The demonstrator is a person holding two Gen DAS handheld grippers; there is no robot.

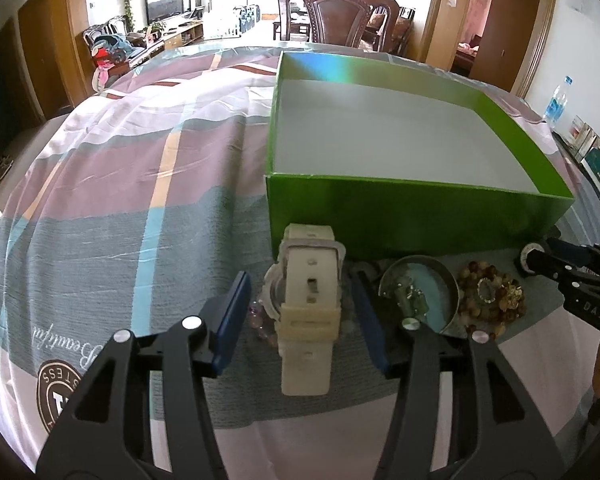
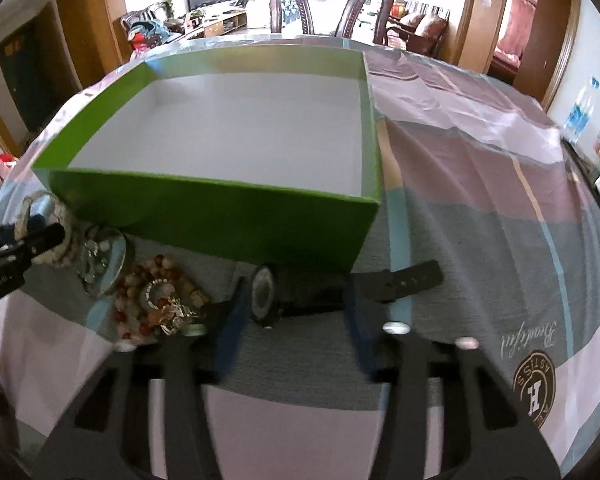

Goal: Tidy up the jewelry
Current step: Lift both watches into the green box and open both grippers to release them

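A green box (image 1: 380, 216) with a bare white inside stands open on the tablecloth; it also shows in the right wrist view (image 2: 204, 208). My left gripper (image 1: 300, 312) is open, its blue pads either side of a white watch (image 1: 306, 312) lying in front of the box. My right gripper (image 2: 294, 308) is open around a black watch (image 2: 300, 292). A silver bangle (image 1: 420, 292) and a brown bead bracelet (image 1: 488, 300) lie between the two watches. The beads also show in the right wrist view (image 2: 156, 300).
A plaid cloth (image 1: 140, 200) covers the table. A wooden chair (image 1: 340, 12) stands at the far side. A water bottle (image 1: 558, 100) and books sit off to the right. A pink bead bracelet (image 1: 260, 320) lies under the white watch.
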